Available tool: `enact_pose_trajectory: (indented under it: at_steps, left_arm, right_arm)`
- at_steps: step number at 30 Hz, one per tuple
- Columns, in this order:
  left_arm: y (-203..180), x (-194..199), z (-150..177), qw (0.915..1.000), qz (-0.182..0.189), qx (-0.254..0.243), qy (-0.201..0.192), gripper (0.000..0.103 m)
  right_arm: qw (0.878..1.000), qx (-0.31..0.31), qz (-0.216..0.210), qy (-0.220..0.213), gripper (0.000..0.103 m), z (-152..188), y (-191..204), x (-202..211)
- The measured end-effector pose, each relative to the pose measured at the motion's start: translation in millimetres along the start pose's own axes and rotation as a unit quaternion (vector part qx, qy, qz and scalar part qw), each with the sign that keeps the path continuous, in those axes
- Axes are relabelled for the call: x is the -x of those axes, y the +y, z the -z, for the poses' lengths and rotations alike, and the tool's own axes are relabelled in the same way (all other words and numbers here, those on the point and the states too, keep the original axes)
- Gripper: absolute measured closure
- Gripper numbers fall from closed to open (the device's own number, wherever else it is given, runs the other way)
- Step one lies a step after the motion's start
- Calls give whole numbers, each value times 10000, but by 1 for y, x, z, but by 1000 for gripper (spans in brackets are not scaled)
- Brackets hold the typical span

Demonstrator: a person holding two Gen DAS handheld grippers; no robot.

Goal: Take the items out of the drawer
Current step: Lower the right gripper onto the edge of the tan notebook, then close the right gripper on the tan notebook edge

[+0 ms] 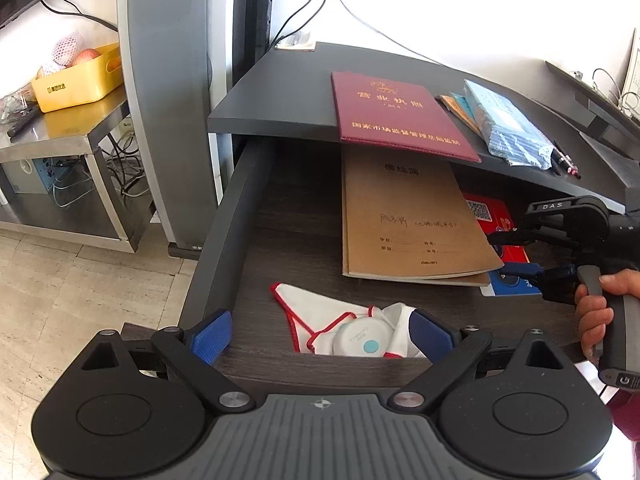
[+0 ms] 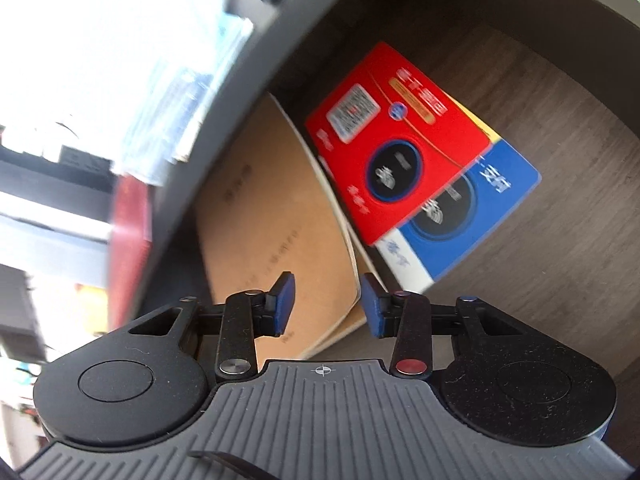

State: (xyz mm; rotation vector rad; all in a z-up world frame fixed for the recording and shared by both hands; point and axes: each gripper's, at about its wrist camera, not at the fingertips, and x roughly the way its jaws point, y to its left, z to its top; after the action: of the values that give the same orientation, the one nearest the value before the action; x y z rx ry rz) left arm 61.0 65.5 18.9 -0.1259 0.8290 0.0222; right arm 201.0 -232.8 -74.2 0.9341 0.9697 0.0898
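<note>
While the drawer [image 1: 256, 216] stands open, the left gripper [image 1: 320, 336] hangs spread over its front cloth [image 1: 320, 316]; the right gripper [image 2: 326, 306], fingers parted, straddles the notebook's [image 1: 404, 216] corner inside.

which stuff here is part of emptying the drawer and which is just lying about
Job: brown notebook, red card, blue card, red-edged cloth with round white gadget, all in the drawer; right claw.
Lying about: maroon folder, pens, yellow basket.
</note>
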Motion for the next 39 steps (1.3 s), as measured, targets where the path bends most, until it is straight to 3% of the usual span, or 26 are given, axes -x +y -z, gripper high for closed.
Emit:
enact_pose_trajectory:
  at_steps: [5, 8, 11, 12, 15, 17, 21, 26, 30, 33, 39]
  left_arm:
    - [4, -16, -20, 9989, 268, 393, 42, 10]
    - [10, -35, -39, 9949, 479, 861, 214, 13]
    - [14, -60, -52, 9884, 649, 1296, 446, 22]
    - [16, -69, -55, 9839, 770, 1508, 570, 31]
    - [24, -98, -55, 9603, 1221, 2300, 1003, 43]
    - [23, -112, -53, 9488, 1416, 2594, 1112, 44]
    - [13, -127, -46, 9373, 1762, 2787, 1131, 44]
    - [3, -138, -32, 9083, 2369, 3232, 1201, 44]
    - [-8, -151, -25, 8806, 2608, 3680, 1451, 44]
    - [-18, -157, -24, 8723, 2638, 3830, 1509, 44]
    - [-26, -168, -23, 8649, 2555, 4053, 1496, 44]
  right_arm:
    - [9985, 174, -461, -227, 81, 2, 3, 8]
    - [9962, 355, -722, -343, 83, 2, 6, 10]
    - [9959, 485, -679, -353, 83, 3, 10, 12]
    - [9958, 525, -660, -355, 83, 4, 11, 12]
    - [9951, 586, -694, -386, 83, 4, 13, 14]
    - [9946, 617, -732, -412, 83, 5, 13, 15]
    - [9933, 678, -808, -464, 83, 5, 14, 17]
    - [9925, 718, -859, -499, 83, 6, 15, 19]
    - [9924, 719, -861, -501, 83, 6, 14, 19]
    - [9924, 720, -862, -502, 83, 6, 14, 19]
    - [9923, 706, -873, -519, 83, 6, 13, 20]
